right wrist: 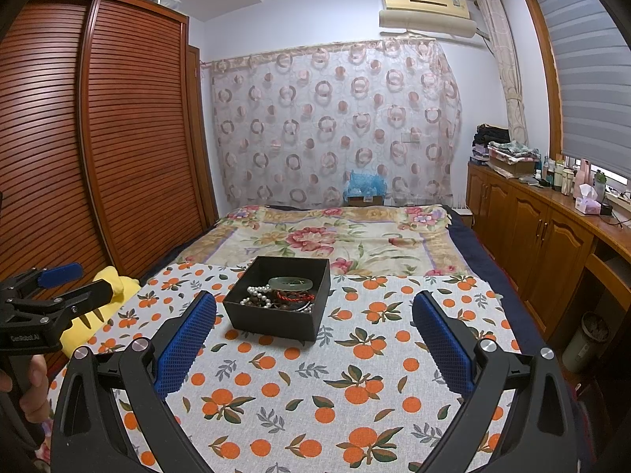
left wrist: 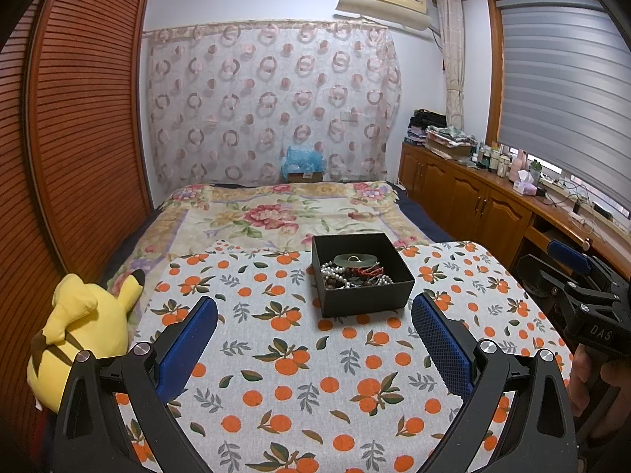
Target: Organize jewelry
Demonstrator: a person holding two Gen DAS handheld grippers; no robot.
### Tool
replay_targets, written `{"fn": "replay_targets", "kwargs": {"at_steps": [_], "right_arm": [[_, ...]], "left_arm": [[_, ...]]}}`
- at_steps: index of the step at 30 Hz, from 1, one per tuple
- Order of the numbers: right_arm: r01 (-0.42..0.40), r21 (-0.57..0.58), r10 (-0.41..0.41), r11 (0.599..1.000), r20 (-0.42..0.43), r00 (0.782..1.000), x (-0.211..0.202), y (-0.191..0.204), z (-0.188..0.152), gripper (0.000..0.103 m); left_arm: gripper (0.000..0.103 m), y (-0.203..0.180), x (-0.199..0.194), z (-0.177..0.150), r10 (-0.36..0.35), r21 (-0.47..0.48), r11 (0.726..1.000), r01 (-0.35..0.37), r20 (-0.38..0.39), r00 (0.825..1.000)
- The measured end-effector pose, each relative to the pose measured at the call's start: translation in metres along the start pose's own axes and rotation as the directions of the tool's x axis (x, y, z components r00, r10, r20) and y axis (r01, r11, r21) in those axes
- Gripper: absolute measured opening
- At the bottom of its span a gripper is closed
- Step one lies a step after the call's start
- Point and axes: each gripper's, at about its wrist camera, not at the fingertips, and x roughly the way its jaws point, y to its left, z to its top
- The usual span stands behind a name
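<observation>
On the orange-print cloth that covers the surface at the foot of the bed, an open black box sits well forward of both tools. All the jewelry in sight lies inside it in one loose heap: a pale green bangle rests on top toward the back, a string of pearls trails along the left, a red cord bracelet and dark beads lie tangled toward the front. Nothing lies out on the cloth itself.

The left gripper and the right gripper both hover short of the box with jaws spread wide and holding nothing, each aimed at it from its own side. That stance would suit reaching in, and equally drawing back after dropping a piece in. A heap like this fits jewelry gathered into the box, or a pile waiting to be sorted; the pictures do not settle which. A yellow plush toy lies off the left edge, clear of the work.
</observation>
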Motion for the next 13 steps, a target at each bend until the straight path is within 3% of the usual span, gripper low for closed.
{"fn": "replay_targets", "kwargs": {"at_steps": [13], "right_arm": [[0.0,0.002,0.0,1.0,-0.001,1.0,-0.0004,-0.001,0.0001,0.1]], "left_arm": [[0.095,-0.0059,-0.0021,-0.0017,-0.001,0.0,1.0,0.001,-0.003,1.0]]}}
